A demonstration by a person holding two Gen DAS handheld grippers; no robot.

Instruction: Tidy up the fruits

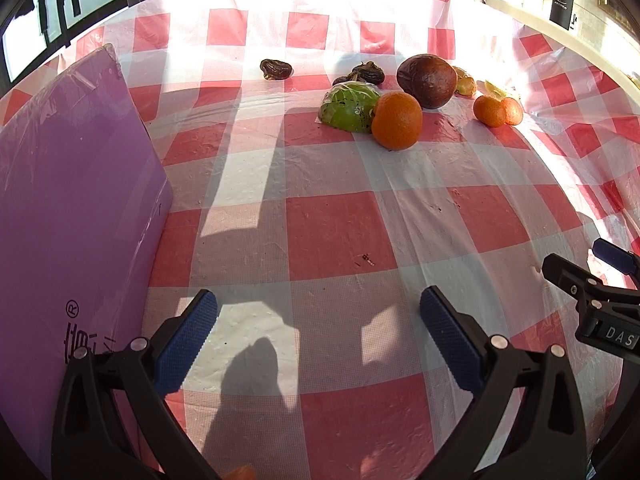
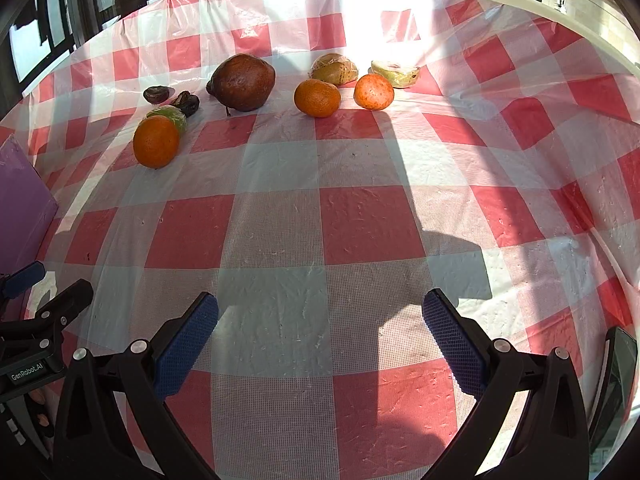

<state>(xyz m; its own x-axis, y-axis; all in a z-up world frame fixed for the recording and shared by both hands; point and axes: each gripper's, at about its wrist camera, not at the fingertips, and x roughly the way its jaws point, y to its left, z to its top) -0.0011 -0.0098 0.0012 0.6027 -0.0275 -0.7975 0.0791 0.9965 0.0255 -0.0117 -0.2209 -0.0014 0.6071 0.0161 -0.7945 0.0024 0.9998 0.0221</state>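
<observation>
Table [image 1: 340, 232] under red-white checked plastic cloth [image 2: 372, 224], wrinkled, strong sun and hard shadows. Dark window frames behind far-left edge; pale wall and black bottle [image 1: 562, 2] far right. Purple box [image 1: 76, 208] on table's left side. Left gripper [image 1: 318, 320] and right gripper [image 2: 320, 322] low over bare cloth near edge, jaws spread wide, nothing between them. Fruit clustered at far side: brown fruit [image 2: 244, 82], orange [image 2: 156, 142] touching wrapped green piece [image 1: 348, 106], two mandarins [image 2: 317, 98] [image 2: 374, 91], dark dried bits [image 1: 276, 69].
</observation>
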